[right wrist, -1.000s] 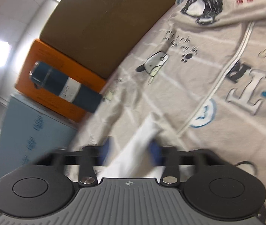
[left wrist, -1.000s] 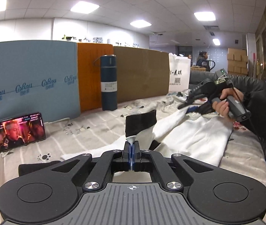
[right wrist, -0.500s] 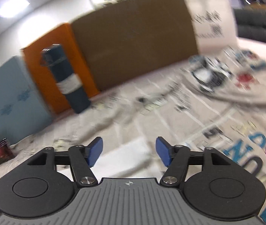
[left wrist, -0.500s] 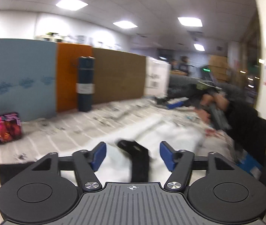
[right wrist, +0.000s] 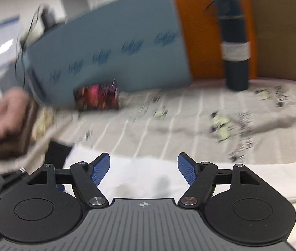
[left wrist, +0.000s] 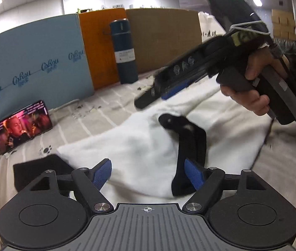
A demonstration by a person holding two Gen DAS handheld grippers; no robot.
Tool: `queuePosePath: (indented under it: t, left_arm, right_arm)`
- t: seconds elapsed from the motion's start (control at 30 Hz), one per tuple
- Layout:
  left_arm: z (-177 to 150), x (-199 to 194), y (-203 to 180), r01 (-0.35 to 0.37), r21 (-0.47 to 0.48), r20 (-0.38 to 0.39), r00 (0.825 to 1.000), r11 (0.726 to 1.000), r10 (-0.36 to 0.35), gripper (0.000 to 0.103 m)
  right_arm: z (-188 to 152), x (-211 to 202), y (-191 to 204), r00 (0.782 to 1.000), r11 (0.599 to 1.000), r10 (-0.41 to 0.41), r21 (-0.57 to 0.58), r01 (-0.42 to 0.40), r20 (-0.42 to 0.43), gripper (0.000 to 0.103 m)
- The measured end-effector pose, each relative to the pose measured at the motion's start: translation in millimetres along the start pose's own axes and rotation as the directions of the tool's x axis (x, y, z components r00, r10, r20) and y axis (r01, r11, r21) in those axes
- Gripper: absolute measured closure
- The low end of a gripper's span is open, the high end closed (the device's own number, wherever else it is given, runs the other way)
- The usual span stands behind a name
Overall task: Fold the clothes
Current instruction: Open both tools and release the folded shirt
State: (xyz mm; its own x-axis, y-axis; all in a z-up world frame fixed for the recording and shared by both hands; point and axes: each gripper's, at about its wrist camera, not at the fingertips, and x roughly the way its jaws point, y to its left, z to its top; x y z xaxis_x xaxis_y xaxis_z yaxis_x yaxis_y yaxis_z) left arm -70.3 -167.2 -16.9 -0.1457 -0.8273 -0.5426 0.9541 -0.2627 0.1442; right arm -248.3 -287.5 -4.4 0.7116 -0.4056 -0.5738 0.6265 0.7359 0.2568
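**A:** How do the jaws of the left gripper [left wrist: 148,172] stand?

**B:** Parted and spreading wider, nothing pinched. The white garment [left wrist: 139,142] lies in the gap below them, and its black collar [left wrist: 189,146] runs down beside the right-hand blue pad [left wrist: 193,176]. I cannot tell whether that pad touches the cloth.

**A:** And the right gripper [right wrist: 143,168]?

**B:** The same: its jaws are apart and widening, and they grip nothing. White fabric [right wrist: 148,179] lies under the gap with a faint grey shadow on it. From the left wrist view, that gripper hangs over the far part of the garment, held by the person's hand [left wrist: 252,87] in a dark sleeve.

**A:** Where is the garment, then?

**B:** Spread on the worktop [left wrist: 97,113], which is covered by a pale cloth printed with stripes and small cartoons. A black sleeve end [left wrist: 41,171] sticks out to the left of the left gripper.

**A:** What is farther back?

**B:** A phone [left wrist: 22,126] with a lit screen leans against a blue board [left wrist: 33,62]. Next to that stand an orange board [left wrist: 100,48] and a brown one [left wrist: 164,39], with a dark blue flask [left wrist: 124,51] upright in front of them. The right wrist view is motion-blurred; at its left edge there is the person's other hand [right wrist: 5,121].
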Motion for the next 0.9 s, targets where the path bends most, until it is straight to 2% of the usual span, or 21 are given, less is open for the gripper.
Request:
queuePosePath:
  t: [0.07,0.17,0.33,0.43,0.5,0.6,0.73,0.83,0.9]
  left_arm:
    - [-2,0,1,0.005,-0.017,-0.002,1.000,1.000,-0.005,0.019]
    - [-4,2,3,0.008,-0.029,-0.006,1.000,1.000,-0.008,0.016]
    - [-4,-2,-1,-0.021,-0.014,0.005,1.000,1.000,0.021,0.015]
    - [-2,-14,-1,-0.004,-0.048,0.072,0.997,0.999,0.007,0.015]
    - [3,-24,-2,0.010,-0.098,0.122,0.992,0.995,0.002,0.015]
    - [12,-35,-14,-0.036,-0.140,0.181,0.982,0.990,0.061,0.015]
    - [23,-38,-49,-0.072,-0.112,0.252,0.963,0.991,0.099,0.014]
    - [29,-35,-77,-0.006,-0.090,0.301,0.953,0.996,0.033,0.013]
    - [35,-30,-99,0.032,-0.048,0.305,0.952,0.998,-0.016,0.012]
  right_arm:
    - [-7,6,4,0.999,0.999,-0.012,-0.049,0.009,-0.043,0.033]
    - [-19,5,3,0.997,0.995,-0.046,-0.096,0.039,-0.066,0.033]
    - [-34,9,-1,0.999,0.989,-0.035,-0.143,0.029,-0.040,0.028]
    - [-30,-1,-2,1.000,0.990,-0.004,-0.145,0.001,-0.018,0.028]
    - [-26,-18,-7,0.998,0.990,0.050,-0.137,-0.047,0.023,0.023]
    - [-19,-48,-28,0.991,0.993,0.086,-0.095,-0.077,0.098,0.016]
    - [-17,-79,-68,0.985,0.999,0.021,-0.037,-0.015,0.170,0.016]
    - [-19,-95,-103,0.981,1.000,-0.012,0.007,0.011,0.195,0.015]
    - [-23,-105,-131,0.978,0.999,-0.011,0.042,0.002,0.209,0.015]
